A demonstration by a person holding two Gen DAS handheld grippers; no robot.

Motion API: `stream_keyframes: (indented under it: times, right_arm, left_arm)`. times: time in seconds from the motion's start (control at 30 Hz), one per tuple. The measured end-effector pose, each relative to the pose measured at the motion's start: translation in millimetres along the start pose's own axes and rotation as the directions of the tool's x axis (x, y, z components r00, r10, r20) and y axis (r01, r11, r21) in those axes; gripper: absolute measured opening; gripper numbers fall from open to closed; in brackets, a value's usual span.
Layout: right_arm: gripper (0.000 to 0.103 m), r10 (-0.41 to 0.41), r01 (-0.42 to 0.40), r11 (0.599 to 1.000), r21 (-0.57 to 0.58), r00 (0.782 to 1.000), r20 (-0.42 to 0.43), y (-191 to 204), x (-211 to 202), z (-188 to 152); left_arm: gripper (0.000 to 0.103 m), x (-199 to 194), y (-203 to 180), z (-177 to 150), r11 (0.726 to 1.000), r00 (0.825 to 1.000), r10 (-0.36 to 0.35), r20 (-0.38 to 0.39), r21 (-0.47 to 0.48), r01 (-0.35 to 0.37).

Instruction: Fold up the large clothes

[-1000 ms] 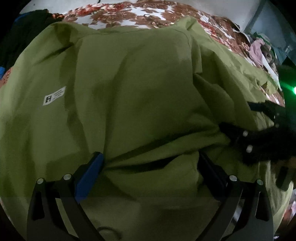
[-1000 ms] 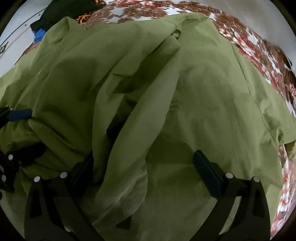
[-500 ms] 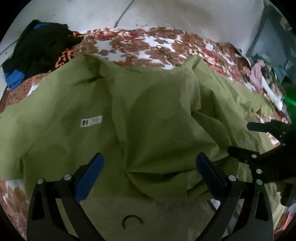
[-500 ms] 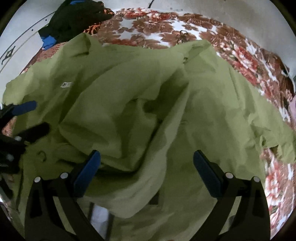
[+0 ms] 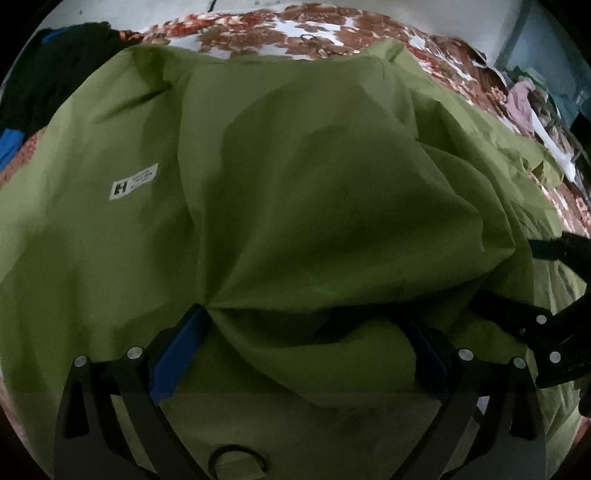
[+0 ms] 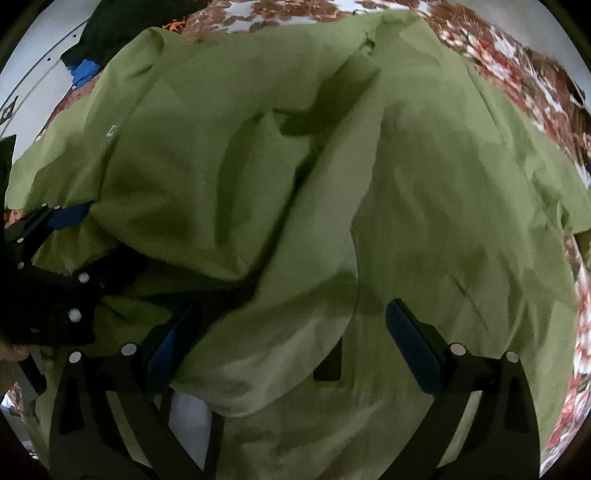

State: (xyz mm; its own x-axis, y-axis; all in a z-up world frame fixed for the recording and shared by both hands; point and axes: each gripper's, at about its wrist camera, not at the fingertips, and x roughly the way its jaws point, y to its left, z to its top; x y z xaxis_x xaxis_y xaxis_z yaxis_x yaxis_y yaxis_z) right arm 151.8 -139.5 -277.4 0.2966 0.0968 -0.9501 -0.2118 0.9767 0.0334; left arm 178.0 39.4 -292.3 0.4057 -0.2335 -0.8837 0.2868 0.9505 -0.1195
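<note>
A large green shirt lies rumpled across a flowered bedspread. The left gripper and right gripper both have fingers spread wide, with folds of the shirt bunched loosely between them. A white label shows on the cloth.

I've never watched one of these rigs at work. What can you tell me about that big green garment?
The green garment is a large olive piece of thin, matte woven cloth, rumpled into soft folds and spread over a floral bedspread. A small white label sits on its left part. Bunched cloth lies between the spread fingers of the left gripper and the right gripper. Its type I cannot tell.
</note>
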Motion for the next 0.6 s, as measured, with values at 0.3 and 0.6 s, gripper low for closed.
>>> stream_keyframes:
  times: [0.3, 0.6]
  right_arm:
    - [0.098, 0.005, -0.006, 0.999, -0.031, 1.0, -0.016, 4.4, -4.5, -8.6]
    - [0.098, -0.053, 0.053, 0.994, -0.096, 0.999, 0.002, 20.9, -43.3, 14.0]
  left_arm:
    - [0.099, -23.0, 19.9, -18.1, 1.0, 1.0, -0.003, -0.003, -0.003, 0.002]
    - [0.098, -98.0, 72.7, -36.5, 0.992, 0.996, 0.069, 0.052, -0.111, -0.063]
